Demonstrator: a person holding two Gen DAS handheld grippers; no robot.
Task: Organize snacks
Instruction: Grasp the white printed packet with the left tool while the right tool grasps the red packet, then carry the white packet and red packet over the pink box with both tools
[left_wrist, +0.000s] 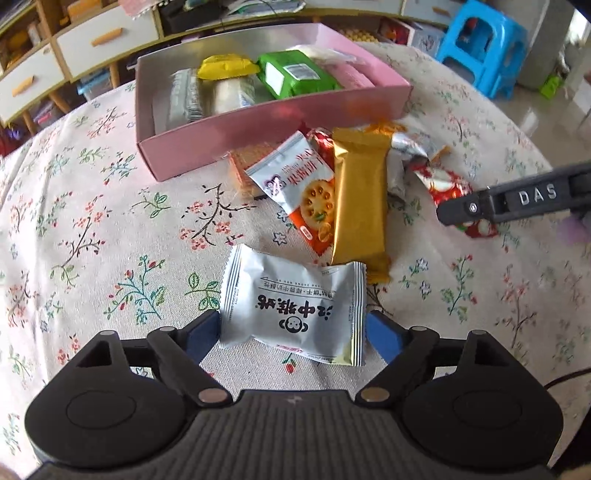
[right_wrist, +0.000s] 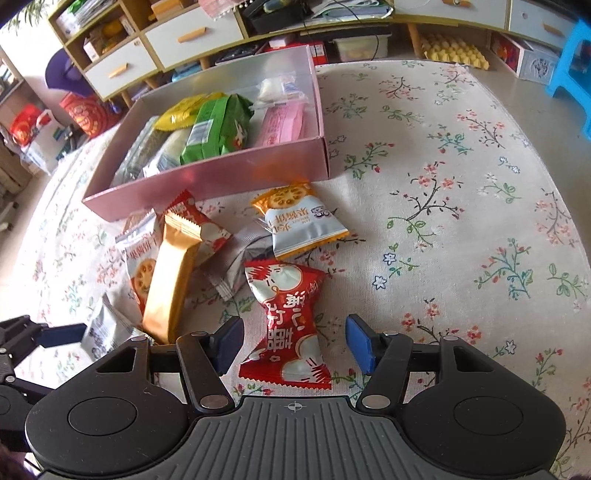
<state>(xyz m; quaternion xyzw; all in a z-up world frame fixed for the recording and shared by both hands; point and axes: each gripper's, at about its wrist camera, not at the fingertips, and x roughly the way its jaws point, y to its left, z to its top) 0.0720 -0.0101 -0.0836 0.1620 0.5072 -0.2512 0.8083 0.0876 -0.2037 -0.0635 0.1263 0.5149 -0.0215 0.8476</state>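
Note:
A silver-white packet (left_wrist: 295, 310) with a monkey logo lies on the floral cloth between the blue pads of my left gripper (left_wrist: 293, 328). The pads stand right at its crimped ends without squeezing it, so the gripper is open. My right gripper (right_wrist: 295, 339) straddles a red and white packet (right_wrist: 291, 321), open, with a gap on each side. Beyond lie a gold bar (left_wrist: 360, 206), an orange lotus-root cracker packet (left_wrist: 295, 188) and a second one (right_wrist: 306, 225). The pink box (left_wrist: 258, 122) behind them holds green, yellow and pink packets.
The round table's floral cloth (right_wrist: 461, 166) stretches bare to the right of the pile. A crumpled silver wrapper (right_wrist: 236, 266) lies among the snacks. Shelves with white drawers (right_wrist: 192, 35) stand behind the table, a blue plastic stool (left_wrist: 480, 44) at the far right.

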